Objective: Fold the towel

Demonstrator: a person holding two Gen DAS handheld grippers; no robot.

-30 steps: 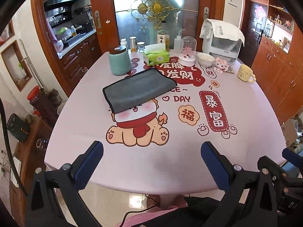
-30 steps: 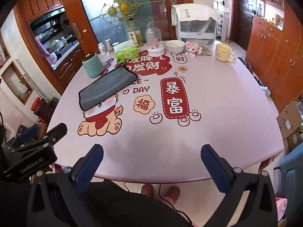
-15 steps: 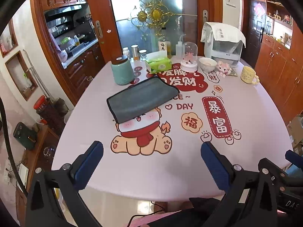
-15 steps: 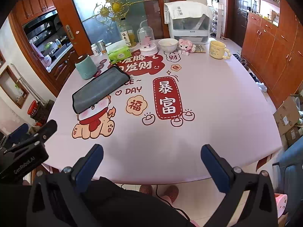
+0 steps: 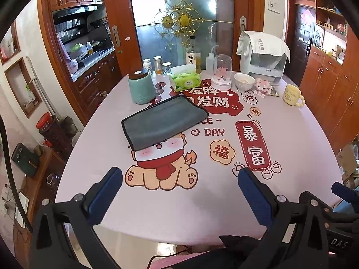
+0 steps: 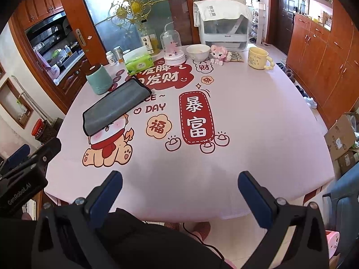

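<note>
Towel (image 5: 162, 121): grey, being kept flat on the far left part of the desk (image 5: 291, 139), just beside a green canister (image 5: 141, 87), partly covering the printed cartoon animal. A doubled edge is being shown along its near-left side, so at least one fold is judged as done; whether more is wanted cannot be told.

Left tool (image 5: 180, 190): being held wide apart, empty, above the near desk edge, well apart from the towel.

Right tool (image 6: 180, 190): likewise being held wide, empty, near the desk edge.
</note>
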